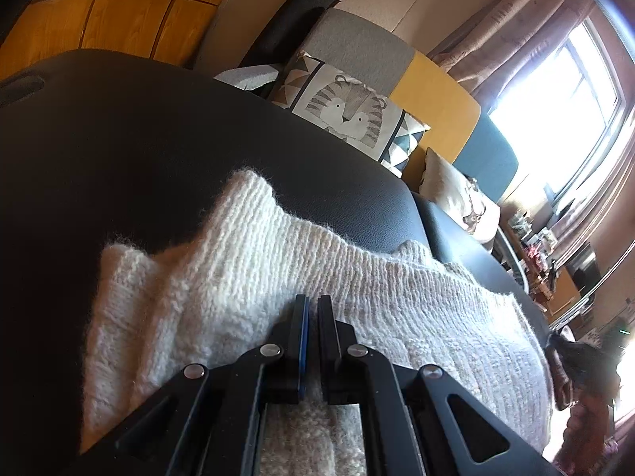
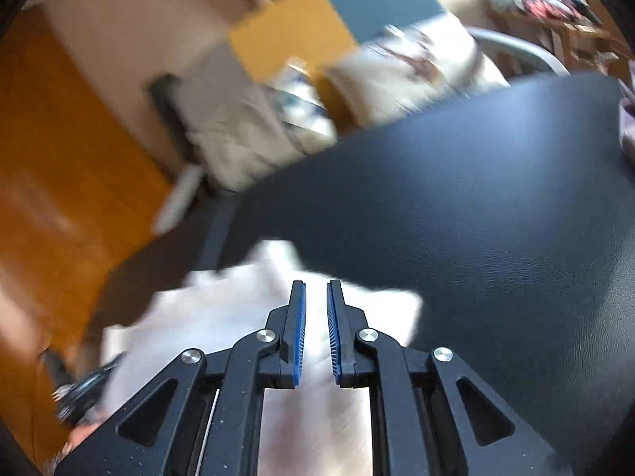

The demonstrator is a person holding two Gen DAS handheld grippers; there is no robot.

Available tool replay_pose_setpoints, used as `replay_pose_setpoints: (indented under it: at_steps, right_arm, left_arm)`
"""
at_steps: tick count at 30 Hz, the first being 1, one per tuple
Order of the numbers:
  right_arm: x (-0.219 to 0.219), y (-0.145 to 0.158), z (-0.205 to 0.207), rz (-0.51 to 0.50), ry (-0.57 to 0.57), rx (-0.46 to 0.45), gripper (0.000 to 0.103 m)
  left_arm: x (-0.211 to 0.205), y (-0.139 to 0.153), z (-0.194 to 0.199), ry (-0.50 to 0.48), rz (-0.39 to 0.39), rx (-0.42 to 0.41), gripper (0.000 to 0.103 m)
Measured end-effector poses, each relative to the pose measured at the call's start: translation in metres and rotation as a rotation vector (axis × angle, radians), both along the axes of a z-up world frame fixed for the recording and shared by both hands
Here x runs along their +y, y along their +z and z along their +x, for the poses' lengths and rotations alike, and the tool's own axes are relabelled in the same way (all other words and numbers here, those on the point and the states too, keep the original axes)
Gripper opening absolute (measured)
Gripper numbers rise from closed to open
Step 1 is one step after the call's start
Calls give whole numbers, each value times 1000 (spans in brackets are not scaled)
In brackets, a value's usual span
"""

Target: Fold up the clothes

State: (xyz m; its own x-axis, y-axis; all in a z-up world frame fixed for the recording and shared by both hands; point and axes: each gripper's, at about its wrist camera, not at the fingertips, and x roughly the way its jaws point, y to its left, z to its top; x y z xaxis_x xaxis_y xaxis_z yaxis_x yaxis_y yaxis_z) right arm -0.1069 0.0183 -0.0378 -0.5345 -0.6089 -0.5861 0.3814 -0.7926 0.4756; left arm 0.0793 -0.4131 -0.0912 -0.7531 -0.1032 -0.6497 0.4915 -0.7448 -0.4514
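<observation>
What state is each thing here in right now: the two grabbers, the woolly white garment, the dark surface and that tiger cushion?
Left gripper: shut, over the knit.
Right gripper: jaws slightly apart, nothing pinched; view blurred.
White knit sweater: lying on the surface, rumpled at its far edge, not yet a neat fold.
Black padded surface: bare beyond the sweater.
Tiger cushion: propped upright behind the surface.

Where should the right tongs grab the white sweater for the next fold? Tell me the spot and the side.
Probably the ribbed corner of the white sweater, lying flat and free on the black table. Come in low from the table side, one finger sliding under the edge, since bare surface surrounds that corner.
</observation>
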Motion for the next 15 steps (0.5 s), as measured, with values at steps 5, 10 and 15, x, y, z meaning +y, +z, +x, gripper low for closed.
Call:
replay_pose_setpoints:
  at_steps: [5,10,15]
  right_arm:
    - [-40,-6,55,86,219,48,15]
    - [-38,-33,66,150,230,29,16]
    - [-5,-40,56,166,108,19,12]
  left_arm:
    - [43,35,4,-21,-70,56,14]
    - [127,42,-13,-173,-341,-23,16]
    - [151,22,-20,-201,-499,-109,17]
